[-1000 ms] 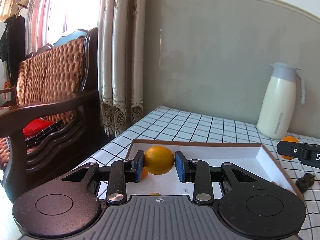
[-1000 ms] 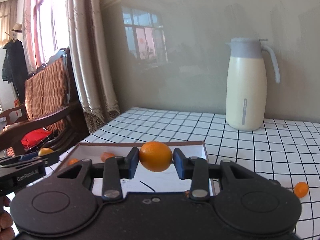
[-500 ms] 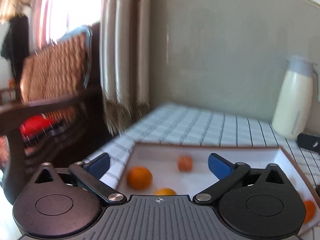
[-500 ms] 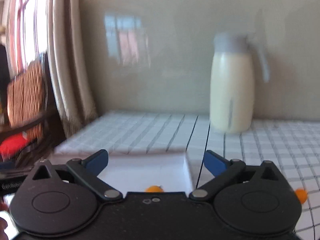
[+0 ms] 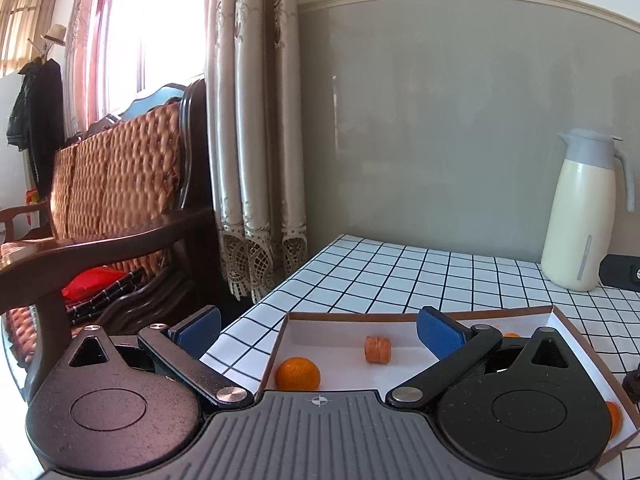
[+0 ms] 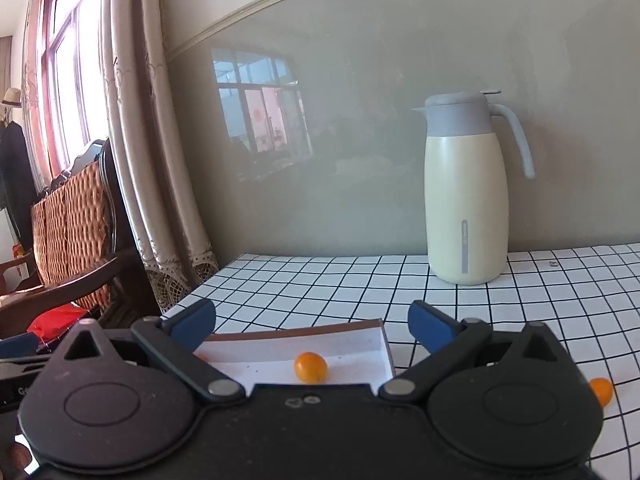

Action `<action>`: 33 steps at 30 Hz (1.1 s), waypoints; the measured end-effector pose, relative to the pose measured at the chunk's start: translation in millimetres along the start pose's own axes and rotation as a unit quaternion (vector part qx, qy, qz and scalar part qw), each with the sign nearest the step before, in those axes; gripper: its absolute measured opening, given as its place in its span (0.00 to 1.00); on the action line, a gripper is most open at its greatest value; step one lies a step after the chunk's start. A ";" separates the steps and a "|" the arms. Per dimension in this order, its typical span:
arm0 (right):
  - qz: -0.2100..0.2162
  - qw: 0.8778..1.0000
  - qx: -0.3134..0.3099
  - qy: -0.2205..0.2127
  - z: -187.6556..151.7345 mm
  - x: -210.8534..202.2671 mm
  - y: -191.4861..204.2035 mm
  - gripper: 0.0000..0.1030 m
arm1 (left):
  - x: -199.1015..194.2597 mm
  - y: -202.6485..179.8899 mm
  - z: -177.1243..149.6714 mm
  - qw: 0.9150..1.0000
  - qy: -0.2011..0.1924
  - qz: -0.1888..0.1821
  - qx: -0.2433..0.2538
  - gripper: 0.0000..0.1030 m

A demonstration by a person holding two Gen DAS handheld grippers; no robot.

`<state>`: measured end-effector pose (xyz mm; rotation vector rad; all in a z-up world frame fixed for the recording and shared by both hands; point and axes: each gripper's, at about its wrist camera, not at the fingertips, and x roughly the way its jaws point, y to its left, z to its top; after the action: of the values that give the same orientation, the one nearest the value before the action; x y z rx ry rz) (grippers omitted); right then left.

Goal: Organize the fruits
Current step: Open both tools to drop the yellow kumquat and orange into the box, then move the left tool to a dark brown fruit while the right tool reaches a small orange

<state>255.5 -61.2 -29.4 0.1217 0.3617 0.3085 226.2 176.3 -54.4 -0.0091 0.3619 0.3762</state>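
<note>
With both sets of jaws spread wide and nothing between the blue pads, best to treat each release as done and plan the next pick. Left gripper (image 5: 318, 330): jaws fully apart, empty, hovering over the near end of the white tray (image 5: 576, 338). Just beyond it, at 11 o'clock from the gripper's centre, a round orange fruit (image 5: 297, 373) resting inside the tray close to the left wall; at 1 o'clock, a small ridged orange piece (image 5: 377, 349) lying on the tray floor, apart from the fruit. Right gripper (image 6: 312, 324): likewise wide and empty, with a small orange fruit (image 6: 310, 367) sitting in the tray (image 6: 280, 342) straight ahead at 12 o'clock. Out on the checked surface (image 6: 360, 280), at 3 o'clock from the right gripper, one loose small fruit (image 6: 601, 391) lying outside the tray, probably the next thing to collect. For a clean pick: lift clear of the tray's brown rim first, swing right, come down with the pads straddling the fruit, close gently to avoid rolling it away. Plenty of bare surface between tray and cream jug (image 6: 466, 200) at 1 o'clock; surface edge, curtain and wicker chair (image 5: 116, 176) at 9 to 10 o'clock, so better to keep sweeps away from that side.
</note>
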 end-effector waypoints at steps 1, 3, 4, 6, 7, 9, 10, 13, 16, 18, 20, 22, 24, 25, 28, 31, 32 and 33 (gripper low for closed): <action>0.000 1.000 0.001 0.002 0.0 -2.1 -0.4 0.94 | -2.4 0.6 0.4 1.000 0.002 0.000 0.000 1.00; 0.001 1.000 0.003 0.006 0.7 -7.2 -1.1 0.94 | -8.8 2.2 1.1 1.000 0.002 0.000 -0.003 1.00; 0.001 1.000 0.001 0.007 1.3 -10.0 -0.8 0.94 | -13.0 2.7 1.8 1.000 0.001 -0.001 -0.003 1.00; 0.001 1.000 -0.002 0.005 3.0 -17.9 -0.5 0.94 | -21.9 3.3 3.5 1.000 -0.004 0.002 -0.002 1.00; 0.001 1.000 -0.002 0.004 4.0 -20.8 -1.0 0.94 | -26.8 3.7 4.7 1.000 -0.005 0.002 -0.001 1.00; -0.004 1.000 -0.004 0.000 5.4 -29.9 -2.4 0.94 | -36.9 5.3 6.7 1.000 -0.007 0.002 -0.002 1.00; -0.008 1.000 -0.003 -0.002 5.8 -34.9 -4.1 0.94 | -42.3 6.1 8.3 1.000 -0.009 0.001 -0.002 1.00; -0.012 1.000 0.003 -0.007 4.7 -50.3 -13.2 0.94 | -60.0 6.1 10.9 1.000 -0.016 -0.007 -0.003 1.00; -0.022 1.000 0.004 -0.010 1.8 -66.8 -24.7 0.94 | -77.3 1.7 11.4 1.000 -0.024 -0.014 0.005 1.00; -0.030 0.999 0.007 -0.013 -1.3 -78.4 -32.6 0.94 | -87.3 -3.7 10.2 0.999 -0.028 -0.025 0.008 1.00; -0.039 0.999 0.013 -0.014 -5.0 -89.2 -42.1 0.94 | -95.3 -10.1 8.8 0.999 -0.029 -0.037 0.010 1.00; -0.045 0.999 0.014 -0.009 -9.1 -97.7 -49.9 0.94 | -101.2 -21.3 6.5 0.998 -0.027 -0.046 0.016 1.00; -0.057 0.998 0.011 -0.007 -14.2 -106.4 -57.3 0.94 | -109.5 -32.2 3.1 0.998 -0.027 -0.057 0.022 1.00; -0.064 0.998 0.008 -0.005 -16.5 -110.2 -61.3 0.94 | -113.0 -37.3 1.4 0.997 -0.027 -0.061 0.026 1.00; -0.086 0.996 0.005 -0.003 -24.9 -121.3 -75.3 0.94 | -124.4 -55.9 -3.9 0.996 -0.026 -0.078 0.039 1.00; -0.101 0.995 0.004 0.003 -31.8 -129.3 -87.9 0.94 | -133.9 -73.4 -8.1 0.994 -0.023 -0.102 0.043 1.00; -0.104 0.994 0.006 0.005 -34.2 -132.0 -93.1 0.94 | -136.2 -79.6 -9.5 0.993 -0.021 -0.111 0.043 1.00; -0.107 0.994 0.010 0.006 -36.1 -134.7 -98.0 0.94 | -138.7 -85.0 -11.2 0.992 -0.020 -0.119 0.045 1.00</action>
<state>149.5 -194.4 -35.4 0.0998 0.3865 0.0934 132.8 46.7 -21.7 0.0430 0.3331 0.1229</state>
